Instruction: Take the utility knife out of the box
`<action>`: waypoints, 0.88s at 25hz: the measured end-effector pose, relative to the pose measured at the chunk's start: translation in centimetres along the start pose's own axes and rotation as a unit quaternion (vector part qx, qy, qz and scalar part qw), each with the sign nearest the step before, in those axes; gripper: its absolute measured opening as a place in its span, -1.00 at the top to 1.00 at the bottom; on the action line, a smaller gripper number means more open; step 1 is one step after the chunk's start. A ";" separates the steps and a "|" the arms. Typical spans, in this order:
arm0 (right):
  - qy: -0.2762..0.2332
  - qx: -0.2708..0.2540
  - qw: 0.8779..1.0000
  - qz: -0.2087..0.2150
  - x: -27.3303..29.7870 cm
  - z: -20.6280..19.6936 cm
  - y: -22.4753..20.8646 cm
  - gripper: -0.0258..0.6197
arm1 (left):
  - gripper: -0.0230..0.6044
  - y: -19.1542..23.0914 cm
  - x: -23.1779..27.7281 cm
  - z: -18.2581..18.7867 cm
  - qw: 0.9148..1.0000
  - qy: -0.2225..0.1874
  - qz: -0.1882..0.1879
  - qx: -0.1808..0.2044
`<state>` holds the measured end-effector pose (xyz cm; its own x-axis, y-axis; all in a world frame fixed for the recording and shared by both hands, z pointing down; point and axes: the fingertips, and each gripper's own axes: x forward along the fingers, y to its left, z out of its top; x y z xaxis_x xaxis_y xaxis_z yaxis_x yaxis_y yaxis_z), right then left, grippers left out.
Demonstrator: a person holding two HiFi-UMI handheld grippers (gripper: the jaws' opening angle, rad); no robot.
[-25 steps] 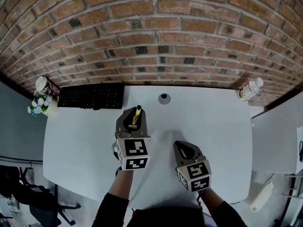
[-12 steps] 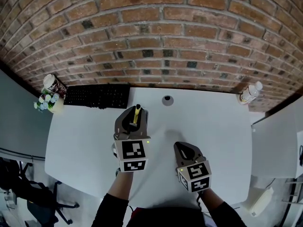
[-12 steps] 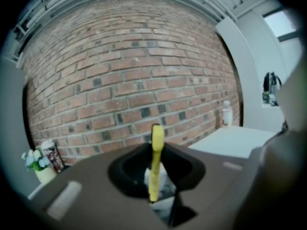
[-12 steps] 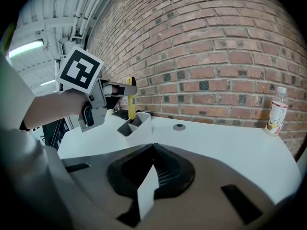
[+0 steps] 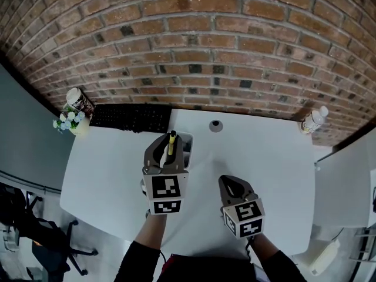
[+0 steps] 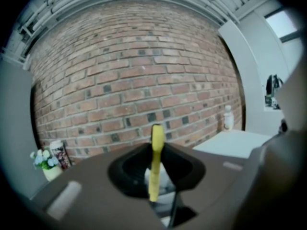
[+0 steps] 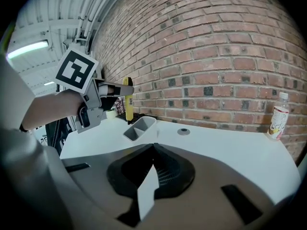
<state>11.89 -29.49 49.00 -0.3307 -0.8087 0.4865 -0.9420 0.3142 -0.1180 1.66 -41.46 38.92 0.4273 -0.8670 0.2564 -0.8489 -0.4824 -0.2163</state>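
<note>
In the head view my left gripper [image 5: 169,143] is shut on a yellow utility knife [image 5: 171,141], which stands upright between its jaws. It hangs above the grey two-compartment box [image 5: 187,147] on the white table [image 5: 276,157]. In the left gripper view the knife [image 6: 155,166] rises past the fingertips against the brick wall. In the right gripper view the left gripper [image 7: 108,94] holds the knife [image 7: 128,105] just above the box [image 7: 140,127]. My right gripper [image 5: 231,184] waits to the right, nearer the person. Its jaws [image 7: 153,146] are shut with nothing in them.
A black keyboard [image 5: 130,117] lies at the table's back left, beside a flower pot [image 5: 71,122] and a can [image 5: 79,100]. There is a round cable port [image 5: 216,125] at the back middle. At the back right corner stands a bottle [image 5: 312,121]. A brick wall closes the far side.
My left gripper has lifted with the knife in it, and the grey box now shows beside and below it. The right gripper has hardly moved.
</note>
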 end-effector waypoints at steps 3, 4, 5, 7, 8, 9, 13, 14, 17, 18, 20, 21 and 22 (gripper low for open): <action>-0.005 -0.005 1.000 0.003 -0.1 0.4 0.7 0.90 | 0.68 0.6 -1.0 0.1 1.000 -0.004 0.005 -0.006; -0.007 -0.007 1.000 0.005 -0.2 0.6 0.9 0.90 | 0.68 0.9 -1.3 0.1 1.000 -0.005 0.007 -0.008; -0.009 -0.009 1.000 0.006 -0.2 0.8 1.2 0.90 | 0.68 1.1 -1.7 0.1 1.000 -0.005 0.009 -0.010; -0.013 -0.013 1.000 0.008 -0.3 1.2 1.8 0.90 | 0.68 1.8 -2.4 0.1 1.000 -0.007 0.014 -0.016; -0.015 -0.015 1.000 0.009 -0.4 1.4 2.1 0.90 | 0.68 2.1 -2.8 0.1 1.000 -0.008 0.016 -0.019; -0.017 -0.017 1.000 0.010 -0.4 1.5 2.4 0.90 | 0.69 2.4 -3.2 0.0 1.000 -0.009 0.018 -0.021; -0.023 -0.022 0.999 0.014 -0.7 2.1 3.7 0.90 | 0.68 3.6 -4.9 -0.3 0.999 -0.010 0.025 -0.031; -0.025 -0.025 0.999 0.016 -0.8 2.2 4.1 0.90 | 0.69 3.9 -5.3 -0.4 0.999 -0.010 0.027 -0.034; -0.030 -0.032 0.999 0.021 -1.1 2.6 5.2 0.90 | 0.69 4.9 -6.8 -0.8 0.998 -0.010 0.036 -0.045; -0.031 -0.035 0.999 0.022 -1.1 2.7 5.6 0.90 | 0.69 5.2 -7.3 -0.9 0.998 -0.010 0.039 -0.048; -0.034 -0.039 0.998 0.024 -1.3 3.0 6.4 0.90 | 0.69 5.9 -8.3 -1.3 0.998 -0.009 0.043 -0.052; -0.035 -0.041 0.998 0.025 -1.4 3.1 6.8 0.90 | 0.69 6.1 -8.9 -1.5 0.998 -0.008 0.044 -0.053; -0.036 -0.043 0.998 0.025 -1.5 3.1 7.2 0.90 | 0.68 6.4 -9.4 -1.7 0.997 -0.007 0.046 -0.055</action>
<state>5.37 -27.58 44.70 -0.3840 -0.8233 0.4180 -0.9166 0.3944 -0.0653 -8.33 -36.18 36.74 0.3498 -0.9089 0.2271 -0.9134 -0.3848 -0.1330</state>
